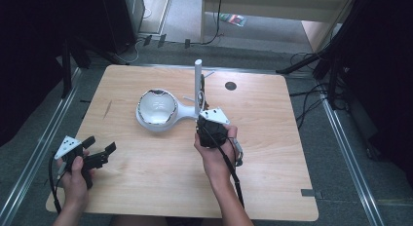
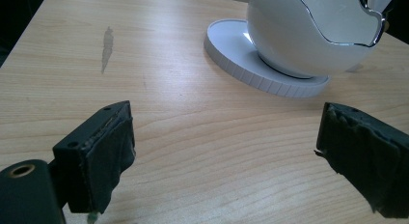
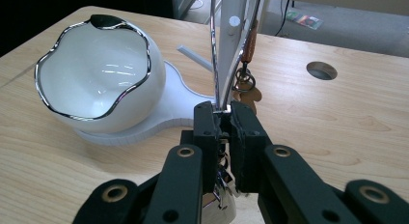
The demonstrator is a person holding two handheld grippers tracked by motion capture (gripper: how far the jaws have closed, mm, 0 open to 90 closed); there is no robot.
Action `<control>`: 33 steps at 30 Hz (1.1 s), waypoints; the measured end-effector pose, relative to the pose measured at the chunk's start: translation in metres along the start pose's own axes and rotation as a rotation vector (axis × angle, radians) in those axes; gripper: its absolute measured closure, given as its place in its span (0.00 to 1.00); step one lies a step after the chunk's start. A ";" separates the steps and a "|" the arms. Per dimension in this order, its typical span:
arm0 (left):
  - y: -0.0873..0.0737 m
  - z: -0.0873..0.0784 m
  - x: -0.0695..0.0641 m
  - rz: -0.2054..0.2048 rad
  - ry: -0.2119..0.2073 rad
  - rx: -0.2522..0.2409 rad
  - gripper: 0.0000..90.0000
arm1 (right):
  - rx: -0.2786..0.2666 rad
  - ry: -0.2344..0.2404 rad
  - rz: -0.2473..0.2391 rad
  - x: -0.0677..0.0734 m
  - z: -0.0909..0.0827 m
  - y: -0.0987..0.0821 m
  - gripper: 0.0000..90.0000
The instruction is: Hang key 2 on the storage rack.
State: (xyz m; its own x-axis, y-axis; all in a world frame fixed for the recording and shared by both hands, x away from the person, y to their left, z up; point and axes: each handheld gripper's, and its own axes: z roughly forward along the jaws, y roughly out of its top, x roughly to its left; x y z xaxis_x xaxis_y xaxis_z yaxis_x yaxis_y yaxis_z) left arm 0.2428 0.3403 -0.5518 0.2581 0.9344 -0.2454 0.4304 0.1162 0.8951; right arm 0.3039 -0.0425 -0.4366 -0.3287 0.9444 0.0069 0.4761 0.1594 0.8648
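A white jewellery stand rests mid-table: a scalloped, chrome-rimmed bowl (image 1: 157, 108) (image 3: 96, 79) on a flat base (image 1: 182, 110), with an upright post (image 1: 198, 84) (image 3: 233, 31) beside it. My right gripper (image 1: 207, 120) (image 3: 223, 113) sits just in front of the post, shut on a thin silver chain (image 3: 213, 55) whose two strands rise from the jaws along the post. A brown pendant on a ring (image 3: 247, 84) hangs by the post. My left gripper (image 1: 100, 148) (image 2: 226, 137) is held at the near left, open and empty, facing the bowl (image 2: 308, 35).
The wooden table (image 1: 160, 172) has a round cable hole (image 1: 230, 85) (image 3: 321, 70) at the back right and a grey smear (image 2: 107, 45) on its left side. Thin white pegs (image 3: 193, 56) stick out of the post. Dark stands and cables surround the table.
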 end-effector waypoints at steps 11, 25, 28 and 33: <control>0.000 0.000 0.000 0.000 0.000 0.000 0.08 | 0.020 0.010 0.003 0.000 0.012 0.001 0.93; 0.000 0.000 0.000 0.000 0.000 0.002 0.08 | 0.053 0.006 0.019 -0.002 0.033 0.004 0.93; 0.000 0.000 0.000 0.001 0.001 0.004 0.08 | 0.065 0.004 0.031 -0.002 0.040 0.002 0.93; 0.000 0.000 0.000 -0.002 0.000 0.000 0.08 | 0.079 0.005 0.049 -0.002 0.050 -0.001 0.93</control>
State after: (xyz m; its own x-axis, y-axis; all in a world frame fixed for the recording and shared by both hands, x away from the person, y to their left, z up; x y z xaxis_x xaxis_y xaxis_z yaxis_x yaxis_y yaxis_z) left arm 0.2427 0.3404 -0.5518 0.2576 0.9341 -0.2471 0.4305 0.1180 0.8948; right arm 0.3450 -0.0306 -0.4620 -0.3076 0.9502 0.0509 0.5543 0.1355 0.8212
